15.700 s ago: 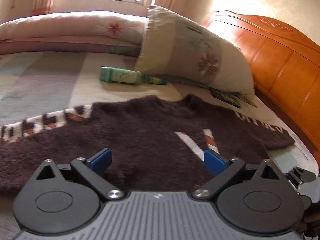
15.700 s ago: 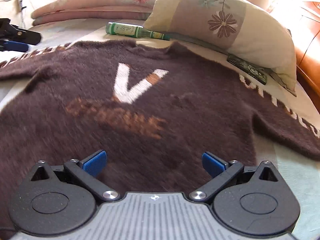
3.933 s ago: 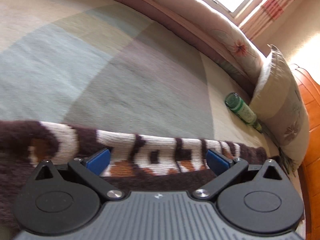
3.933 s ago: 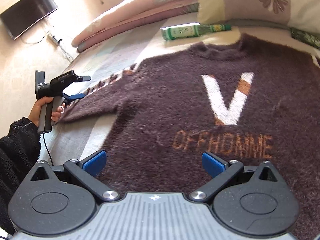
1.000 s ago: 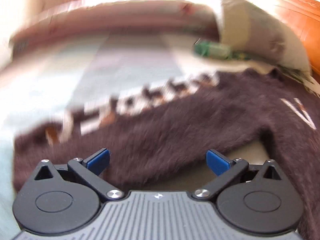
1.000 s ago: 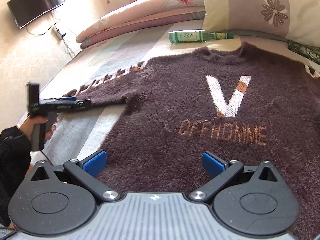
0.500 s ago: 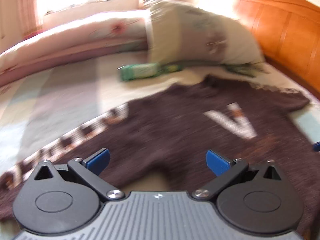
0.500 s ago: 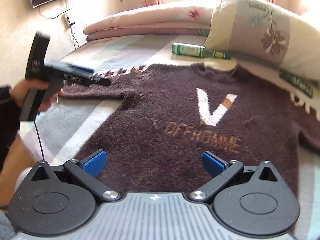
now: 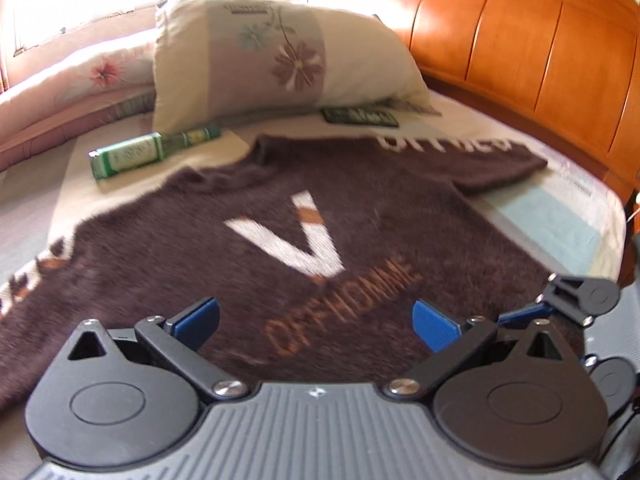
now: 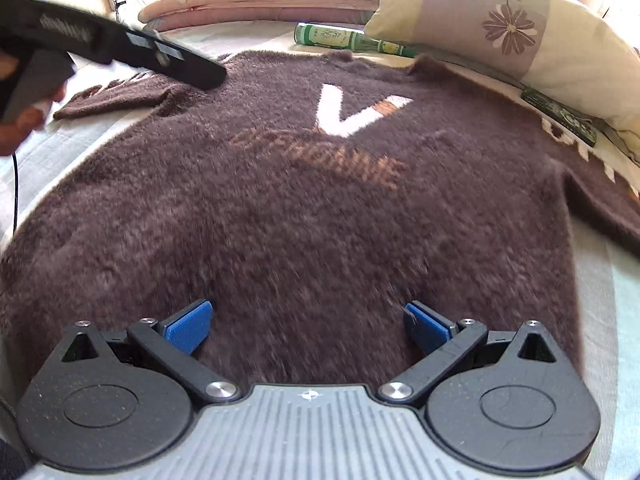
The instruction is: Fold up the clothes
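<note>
Left gripper swung off sleeve to sweater hem beside right gripper, both jaws wide, empty—hem fold prob. next.

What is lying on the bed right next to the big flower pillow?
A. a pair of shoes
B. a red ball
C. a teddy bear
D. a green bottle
D: a green bottle lies on its side beside the flower pillow, just past the collar of the brown sweater.
</note>
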Tool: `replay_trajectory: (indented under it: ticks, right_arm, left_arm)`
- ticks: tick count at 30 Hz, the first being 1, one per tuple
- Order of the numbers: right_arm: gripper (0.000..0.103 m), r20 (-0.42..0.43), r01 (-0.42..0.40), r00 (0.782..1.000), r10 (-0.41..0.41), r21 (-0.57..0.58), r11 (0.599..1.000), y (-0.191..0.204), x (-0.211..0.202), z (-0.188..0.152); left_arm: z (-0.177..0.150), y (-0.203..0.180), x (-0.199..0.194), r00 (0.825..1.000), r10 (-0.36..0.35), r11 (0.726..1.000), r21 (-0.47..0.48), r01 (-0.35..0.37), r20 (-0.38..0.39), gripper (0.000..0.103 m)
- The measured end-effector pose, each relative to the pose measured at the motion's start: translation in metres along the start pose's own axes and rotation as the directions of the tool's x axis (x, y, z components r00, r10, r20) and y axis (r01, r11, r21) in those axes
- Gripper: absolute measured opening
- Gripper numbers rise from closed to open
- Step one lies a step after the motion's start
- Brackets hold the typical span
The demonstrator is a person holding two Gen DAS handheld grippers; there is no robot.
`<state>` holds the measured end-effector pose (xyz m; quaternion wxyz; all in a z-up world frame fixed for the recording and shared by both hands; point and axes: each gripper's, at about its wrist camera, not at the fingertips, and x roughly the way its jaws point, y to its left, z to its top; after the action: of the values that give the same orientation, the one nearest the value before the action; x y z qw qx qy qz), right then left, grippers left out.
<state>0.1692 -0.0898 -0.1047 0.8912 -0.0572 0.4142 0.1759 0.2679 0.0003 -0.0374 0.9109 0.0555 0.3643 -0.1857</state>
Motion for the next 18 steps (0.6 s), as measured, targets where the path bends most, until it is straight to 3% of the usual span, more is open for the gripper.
replay_trajectory:
  ticks: [4,7,11,13,15,18]
  right_arm:
    - [0.103,-0.037,-0.017,0.999,0.015,-0.047,0.999,-0.003,-0.014,-0.003]
    - [0.103,0.014,-0.046,0.999,0.046,0.003,0.999,-0.024,-0.024,0.006]
    - [0.103,0.173,0.09,0.981,-0.089,0.003,0.996,-0.06,-0.015,0.047]
    - [0.103,0.205,0.142,0.968,-0.146,0.033,0.989,-0.083,0.007,0.069]
    - [0.103,0.164,0.178,0.968,-0.189,0.075,0.981,-0.105,0.036,0.085]
    - [0.103,0.095,0.176,0.978,-0.183,0.08,0.981,-0.12,0.062,0.087]
  left_arm:
    - [-0.008,-0.011,0.003,0.999,0.032,0.998,-0.052,-0.032,-0.002,0.102]
    - [-0.011,-0.01,-0.008,0.997,0.063,0.991,-0.117,-0.059,0.034,0.102]
    - [-0.011,-0.005,-0.019,0.992,0.123,0.98,-0.164,-0.115,0.037,0.102]
    - [-0.011,-0.004,-0.023,0.99,0.139,0.976,-0.171,-0.132,0.03,0.102]
    - [-0.012,-0.003,-0.026,0.988,0.151,0.975,-0.167,-0.145,0.027,0.102]
    - [-0.014,-0.004,-0.032,0.985,0.171,0.973,-0.16,-0.165,0.024,0.102]
